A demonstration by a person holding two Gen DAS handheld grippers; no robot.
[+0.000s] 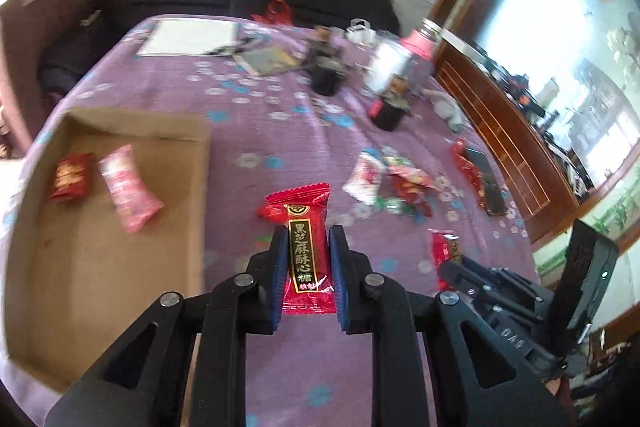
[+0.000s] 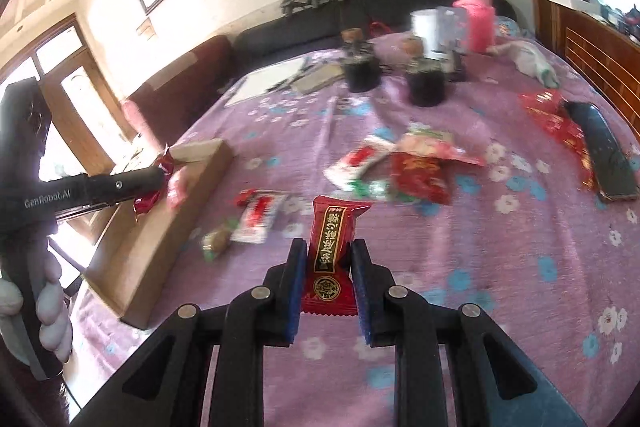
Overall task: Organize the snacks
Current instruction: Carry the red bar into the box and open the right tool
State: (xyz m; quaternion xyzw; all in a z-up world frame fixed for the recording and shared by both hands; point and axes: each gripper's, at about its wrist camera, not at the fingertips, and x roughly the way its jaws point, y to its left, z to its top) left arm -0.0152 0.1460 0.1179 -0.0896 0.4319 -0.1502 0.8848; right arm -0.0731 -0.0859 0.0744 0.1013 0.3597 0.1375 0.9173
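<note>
In the left wrist view my left gripper (image 1: 308, 239) is shut on a red candy packet with a black label (image 1: 302, 211), held above the purple cloth beside the cardboard box (image 1: 120, 267). The box holds a red packet (image 1: 70, 177) and a pink packet (image 1: 128, 187). My right gripper (image 2: 329, 251) is shut on a like red packet (image 2: 334, 223), lifted off the cloth. A pile of mixed snacks (image 2: 404, 167) lies ahead of it. The right wrist view shows the left gripper (image 2: 160, 179) with its candy (image 2: 146, 203) at the box's edge (image 2: 168, 227).
Two loose snacks (image 2: 258, 213) lie near the box. Two black cups (image 2: 428, 83), a pink bottle (image 2: 474, 15), papers (image 2: 268, 79) and a dark phone (image 2: 608, 155) stand or lie further back on the flowered cloth (image 2: 500, 247). A hand (image 2: 52, 311) grips the left tool's handle.
</note>
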